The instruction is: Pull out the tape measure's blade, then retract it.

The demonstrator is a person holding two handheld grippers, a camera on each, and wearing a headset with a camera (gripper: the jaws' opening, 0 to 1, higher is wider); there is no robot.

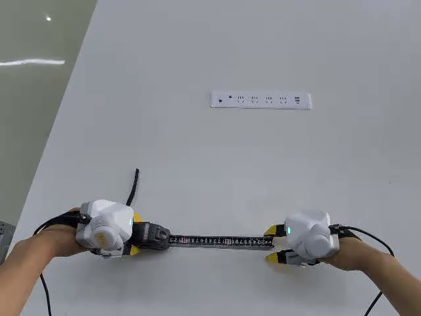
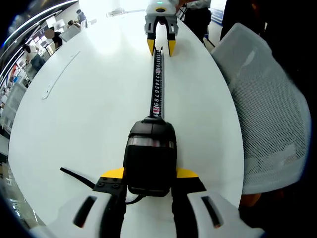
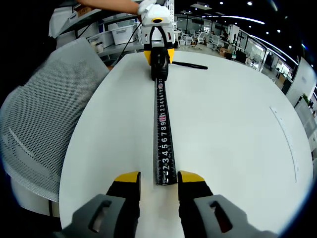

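Open tabletop (image 1: 197, 52) stretches to the power strip (image 1: 260, 100); a black cord (image 1: 133, 187) lies near the left gripper (image 1: 135, 234).

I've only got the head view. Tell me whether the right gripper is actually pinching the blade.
Observer: No. In the right gripper view the blade ends between the right gripper's open jaws, with bare table between it and one jaw.
Operator: Check the left one's hold.
Observer: The left gripper is clamped on the black case, with a yellow tip against each side.
Operator: Report anything nearby.
Observer: A white mesh chair back stands close beside the table's edge.
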